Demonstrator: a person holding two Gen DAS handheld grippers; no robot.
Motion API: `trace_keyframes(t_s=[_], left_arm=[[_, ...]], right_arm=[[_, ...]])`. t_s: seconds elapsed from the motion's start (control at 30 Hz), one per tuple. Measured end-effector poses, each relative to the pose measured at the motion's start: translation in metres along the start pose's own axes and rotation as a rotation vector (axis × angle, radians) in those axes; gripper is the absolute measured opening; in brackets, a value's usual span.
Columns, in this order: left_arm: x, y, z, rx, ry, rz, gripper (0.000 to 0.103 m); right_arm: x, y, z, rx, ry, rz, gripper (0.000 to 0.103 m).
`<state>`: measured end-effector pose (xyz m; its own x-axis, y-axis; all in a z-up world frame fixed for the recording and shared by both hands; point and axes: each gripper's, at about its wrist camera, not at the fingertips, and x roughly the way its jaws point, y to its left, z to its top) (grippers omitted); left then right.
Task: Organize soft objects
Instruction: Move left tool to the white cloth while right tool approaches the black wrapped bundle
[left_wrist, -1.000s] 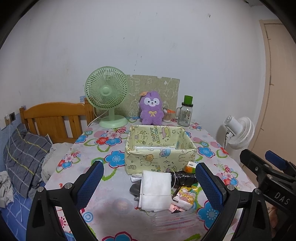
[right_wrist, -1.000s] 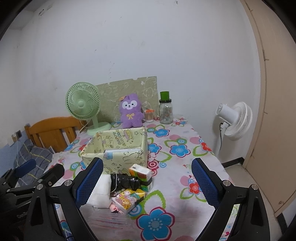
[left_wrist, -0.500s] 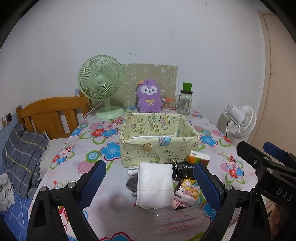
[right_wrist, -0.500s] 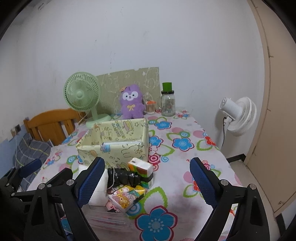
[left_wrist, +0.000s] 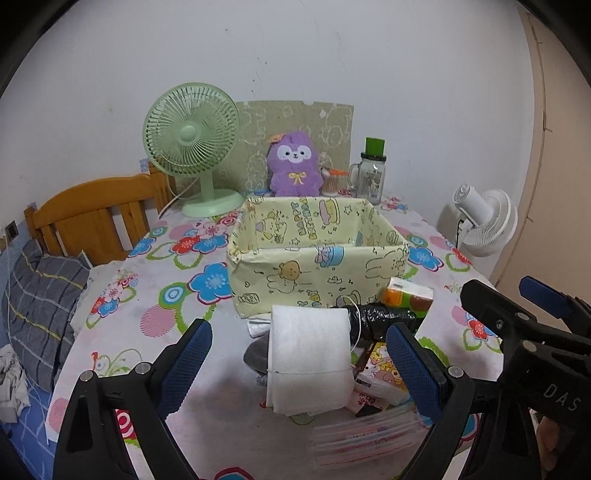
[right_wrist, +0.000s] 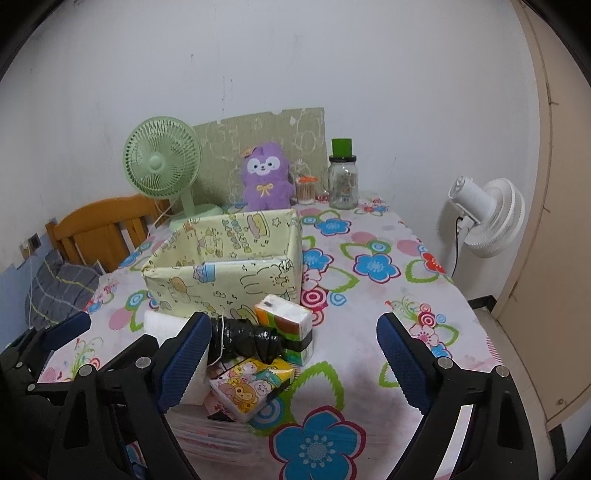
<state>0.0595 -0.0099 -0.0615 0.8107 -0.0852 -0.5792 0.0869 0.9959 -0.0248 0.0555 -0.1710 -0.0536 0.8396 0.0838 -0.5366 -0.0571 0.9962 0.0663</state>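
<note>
A pile of soft goods lies in front of a yellow cartoon-print box (left_wrist: 317, 269) (right_wrist: 225, 280). The pile holds a folded white cloth (left_wrist: 308, 354) (right_wrist: 162, 323), a black crumpled bag roll (left_wrist: 380, 319) (right_wrist: 251, 338), an orange-green tissue pack (left_wrist: 408, 295) (right_wrist: 286, 319), a cartoon tissue pack (left_wrist: 384, 373) (right_wrist: 253, 384) and clear plastic bags (left_wrist: 362, 439). My left gripper (left_wrist: 299, 369) is open and empty, just short of the white cloth. My right gripper (right_wrist: 291, 362) is open and empty, above the tissue packs.
On the flowered tablecloth (right_wrist: 369, 332), at the back, stand a green fan (left_wrist: 192, 147), a purple plush (left_wrist: 295, 162) and a glass jar (left_wrist: 369, 177). A wooden chair (left_wrist: 92, 218) and a grey pillow (left_wrist: 40, 295) are left. A white fan (right_wrist: 487, 218) stands right.
Both grippers have moved forward and down toward the pile. The box and pile look larger and closer. Both stay open.
</note>
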Motion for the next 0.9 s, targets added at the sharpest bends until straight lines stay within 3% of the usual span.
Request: trace_keyframes(t_s=[0.9], left_arm=[[0.059, -0.006, -0.012, 0.019, 0.146, -0.019, 0.096]], right_arm=[[0.063, 0.010, -0.013, -0.012, 0.155, 0.017, 0.085]])
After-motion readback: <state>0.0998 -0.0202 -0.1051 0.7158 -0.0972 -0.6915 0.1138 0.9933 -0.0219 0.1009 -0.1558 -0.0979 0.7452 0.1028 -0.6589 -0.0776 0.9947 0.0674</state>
